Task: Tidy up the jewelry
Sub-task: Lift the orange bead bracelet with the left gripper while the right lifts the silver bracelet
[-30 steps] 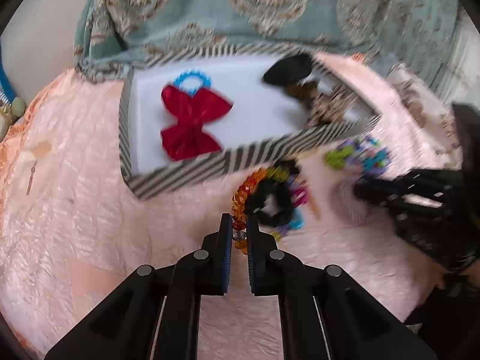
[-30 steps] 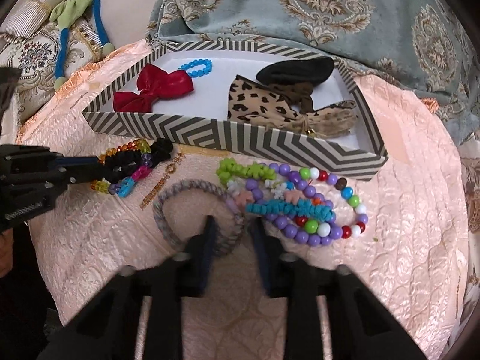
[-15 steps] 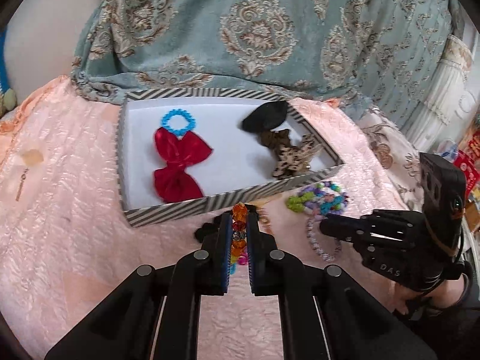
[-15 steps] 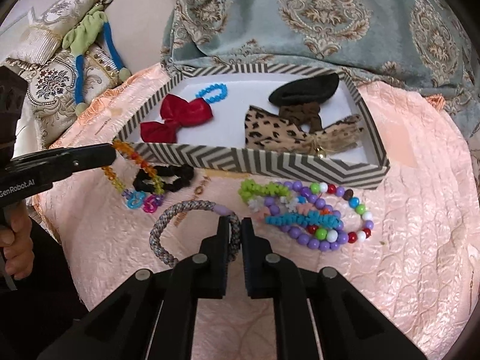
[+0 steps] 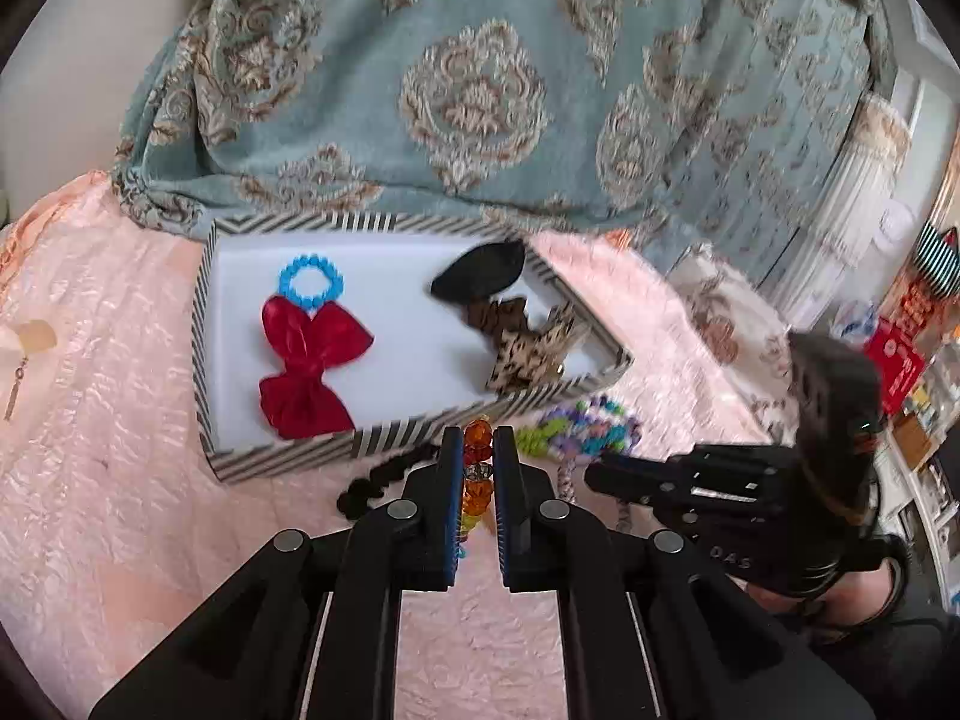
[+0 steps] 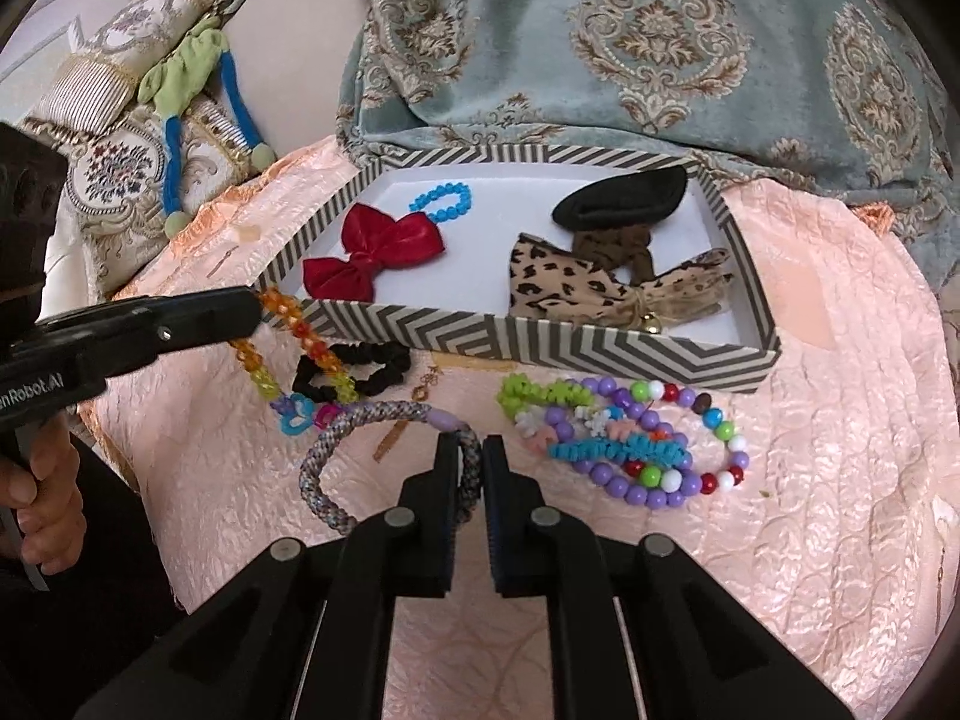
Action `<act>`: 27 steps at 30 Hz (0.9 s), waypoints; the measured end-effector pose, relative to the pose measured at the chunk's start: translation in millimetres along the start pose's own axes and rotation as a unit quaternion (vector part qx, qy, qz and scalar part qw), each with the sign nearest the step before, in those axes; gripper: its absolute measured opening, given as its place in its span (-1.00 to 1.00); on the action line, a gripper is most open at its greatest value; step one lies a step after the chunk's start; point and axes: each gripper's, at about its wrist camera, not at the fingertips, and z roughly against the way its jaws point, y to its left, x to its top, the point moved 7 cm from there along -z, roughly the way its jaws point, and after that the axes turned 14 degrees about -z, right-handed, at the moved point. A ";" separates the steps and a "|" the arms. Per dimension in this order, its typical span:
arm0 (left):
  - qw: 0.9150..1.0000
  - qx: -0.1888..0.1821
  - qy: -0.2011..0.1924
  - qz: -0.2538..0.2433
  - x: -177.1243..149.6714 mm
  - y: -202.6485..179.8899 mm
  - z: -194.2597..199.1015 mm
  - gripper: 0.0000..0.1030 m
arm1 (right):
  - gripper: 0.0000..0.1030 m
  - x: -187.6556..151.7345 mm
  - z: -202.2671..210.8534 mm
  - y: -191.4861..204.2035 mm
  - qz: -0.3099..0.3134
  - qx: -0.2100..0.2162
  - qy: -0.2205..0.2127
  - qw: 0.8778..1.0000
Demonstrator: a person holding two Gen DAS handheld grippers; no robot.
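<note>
My left gripper (image 5: 478, 450) is shut on an orange-and-rainbow beaded bracelet (image 5: 477, 468), held above the pink bedspread just before the striped box (image 5: 282, 457). The bracelet hangs from it in the right wrist view (image 6: 300, 330). My right gripper (image 6: 471, 450) is shut on a grey braided rope bracelet (image 6: 336, 438) that still rests on the bedspread. The striped box (image 6: 540, 345) holds a red bow (image 6: 372, 255), a blue bead ring (image 6: 441, 204), a black clip (image 6: 624, 201) and leopard bows (image 6: 588, 288).
A black scrunchie (image 6: 372, 369) and a pile of bright bead bracelets (image 6: 630, 444) lie before the box. A gold earring (image 6: 426, 384) lies between them. A teal patterned blanket (image 6: 630, 30) rises behind the box. Cushions (image 6: 120, 138) lie at the left.
My left gripper lifted the rainbow bracelet off the bedspread and up toward the box. My right gripper closed on the rope bracelet.
</note>
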 end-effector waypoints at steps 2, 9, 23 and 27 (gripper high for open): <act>1.000 -0.001 -0.009 0.000 2.9 -0.2 3.1 -1.00 | -0.84 0.9 0.1 -3.4 -0.009 -0.002 -0.001 1.000; 1.000 -0.009 -0.024 0.005 7.9 -0.5 7.5 -1.00 | -0.84 0.8 -3.1 -6.8 -0.010 -0.010 0.002 1.000; 1.000 0.008 -0.014 -0.001 4.1 0.5 4.0 -1.00 | -0.84 -0.9 -4.2 -4.9 -0.003 -0.012 0.005 1.000; 1.000 0.009 -0.013 -0.001 4.1 1.1 3.3 -1.00 | -0.84 -0.3 -3.4 -4.7 -0.001 -0.012 0.004 1.000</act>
